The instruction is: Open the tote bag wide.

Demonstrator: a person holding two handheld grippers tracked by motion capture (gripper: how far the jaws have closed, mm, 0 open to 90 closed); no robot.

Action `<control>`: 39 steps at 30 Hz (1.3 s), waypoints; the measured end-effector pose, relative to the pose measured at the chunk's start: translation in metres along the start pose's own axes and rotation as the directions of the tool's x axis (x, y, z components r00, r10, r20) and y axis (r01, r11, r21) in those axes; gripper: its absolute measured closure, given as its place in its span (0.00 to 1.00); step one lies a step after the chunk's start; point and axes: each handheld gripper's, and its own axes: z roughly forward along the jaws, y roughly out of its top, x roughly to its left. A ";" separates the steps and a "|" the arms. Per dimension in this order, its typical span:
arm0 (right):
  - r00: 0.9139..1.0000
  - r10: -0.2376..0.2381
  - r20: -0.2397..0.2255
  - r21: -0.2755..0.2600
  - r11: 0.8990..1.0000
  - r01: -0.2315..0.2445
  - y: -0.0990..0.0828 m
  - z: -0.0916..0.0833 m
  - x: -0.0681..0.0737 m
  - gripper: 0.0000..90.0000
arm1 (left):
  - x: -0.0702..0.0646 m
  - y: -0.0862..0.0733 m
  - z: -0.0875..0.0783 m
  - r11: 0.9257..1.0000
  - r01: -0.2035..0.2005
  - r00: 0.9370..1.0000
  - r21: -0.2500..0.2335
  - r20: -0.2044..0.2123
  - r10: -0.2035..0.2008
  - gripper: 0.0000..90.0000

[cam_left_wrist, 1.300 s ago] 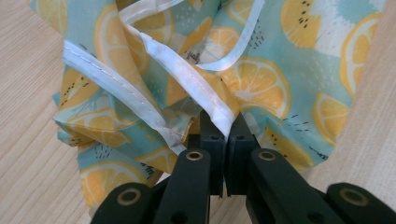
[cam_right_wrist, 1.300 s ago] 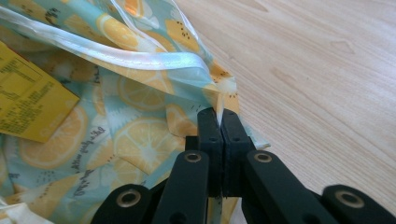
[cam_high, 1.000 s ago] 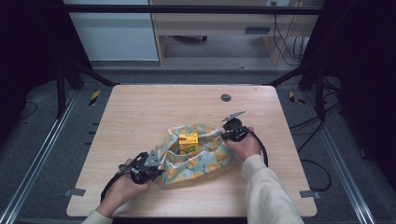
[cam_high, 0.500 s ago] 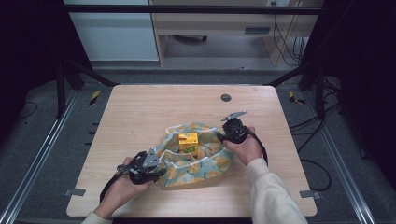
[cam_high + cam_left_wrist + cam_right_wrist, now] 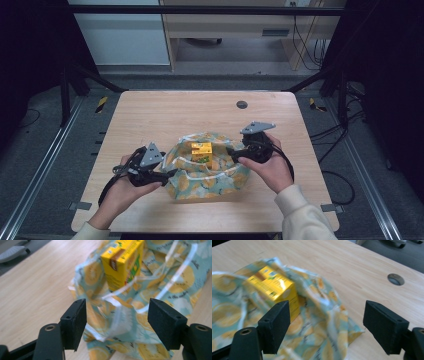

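The yellow box [image 5: 201, 151] stands in the middle of the picture, inside the lemon-print cloth bag [image 5: 207, 170] on the table [image 5: 165, 112]. The bag's sides now slump around it. Both tongs have just been opening and pinch nothing: the left gripper [image 5: 167, 173] at lower left, the right gripper [image 5: 232, 150] at right. A second ago they held the bag's edges pulled wide. Letting go looks done.

A carton [image 5: 201, 152] stands inside the cloth bag [image 5: 205, 177] near the tabletop's [image 5: 165, 112] front edge. The left tool [image 5: 167, 174] sits at the bag's left, the right tool [image 5: 232, 151] at its right; a grommet hole [image 5: 242, 104] lies behind.
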 end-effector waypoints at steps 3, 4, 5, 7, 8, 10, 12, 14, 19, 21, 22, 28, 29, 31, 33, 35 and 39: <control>1.000 -0.012 -0.010 0.002 1.000 0.012 -0.008 -0.005 0.007 0.24 | 0.011 0.004 0.003 1.000 0.017 1.000 -0.004 -0.021 -0.017 0.36; 1.000 -0.010 -0.009 -0.003 1.000 0.010 -0.011 -0.006 0.010 0.25 | 0.014 0.005 0.006 1.000 0.025 0.999 -0.004 -0.025 -0.025 0.36; 1.000 -0.013 -0.010 -0.007 1.000 0.013 -0.015 -0.008 0.013 0.25 | 0.017 0.006 0.008 1.000 0.028 0.999 -0.002 -0.036 -0.028 0.37; 1.000 -0.011 -0.014 -0.012 1.000 0.011 -0.023 -0.011 0.017 0.27 | 0.023 0.008 0.011 1.000 0.018 0.999 0.014 -0.045 -0.017 0.38; 1.000 -0.015 -0.013 -0.011 1.000 0.015 -0.026 -0.012 0.019 0.28 | 0.025 0.009 0.012 1.000 0.018 0.999 0.013 -0.048 -0.018 0.39; 1.000 -0.017 -0.017 -0.011 1.000 0.017 -0.031 -0.014 0.021 0.30 | 0.029 0.011 0.017 1.000 0.024 0.998 0.017 -0.056 -0.023 0.41; 1.000 -0.019 -0.004 -0.014 1.000 0.019 -0.034 -0.016 0.022 0.33 | 0.033 0.014 0.020 0.999 0.015 0.998 0.032 -0.065 -0.013 0.42; 1.000 -0.019 0.003 -0.015 1.000 0.020 -0.036 -0.017 0.022 0.33 | 0.037 0.018 0.025 0.999 0.019 0.998 0.039 -0.066 -0.017 0.42; 1.000 0.003 -0.021 0.000 1.000 -0.003 -0.041 -0.010 0.027 0.22 | 0.039 0.022 0.044 0.998 0.024 0.998 0.050 -0.067 -0.021 0.41; 1.000 0.005 -0.031 0.010 1.000 -0.005 -0.044 -0.005 0.031 0.17 | 0.039 0.022 0.052 0.998 0.030 0.998 0.048 -0.057 -0.027 0.41; 0.999 -0.002 -0.037 0.018 1.000 0.002 -0.046 -0.002 0.033 0.15 | 0.039 0.022 0.057 0.998 0.033 0.998 0.049 -0.055 -0.030 0.42; 0.999 -0.003 -0.033 0.083 0.997 0.006 -0.064 0.017 0.039 0.10 | 0.038 0.017 0.077 0.996 0.041 0.998 0.081 -0.048 -0.038 0.48; 1.000 -0.002 -0.031 0.093 0.996 0.005 -0.067 0.019 0.038 0.10 | 0.038 0.016 0.079 0.996 0.041 0.998 0.083 -0.046 -0.037 0.47; 0.999 0.003 -0.041 0.107 0.994 0.002 -0.070 0.023 0.038 0.13 | 0.038 0.014 0.082 0.995 0.045 0.998 0.089 -0.047 -0.041 0.47; 0.999 -0.009 -0.039 0.123 0.992 0.014 -0.072 0.025 0.038 0.19 | 0.039 0.013 0.083 0.995 0.044 0.999 0.094 -0.035 -0.041 0.55; 0.999 -0.023 -0.040 0.136 0.990 0.028 -0.074 0.027 0.038 0.35 | 0.039 0.012 0.083 0.995 0.049 0.998 0.092 -0.035 -0.046 0.66; 0.998 -0.023 -0.056 0.138 0.990 0.031 -0.076 0.027 0.036 0.62 | 0.039 0.012 0.080 0.994 0.067 0.997 0.090 -0.038 -0.064 0.85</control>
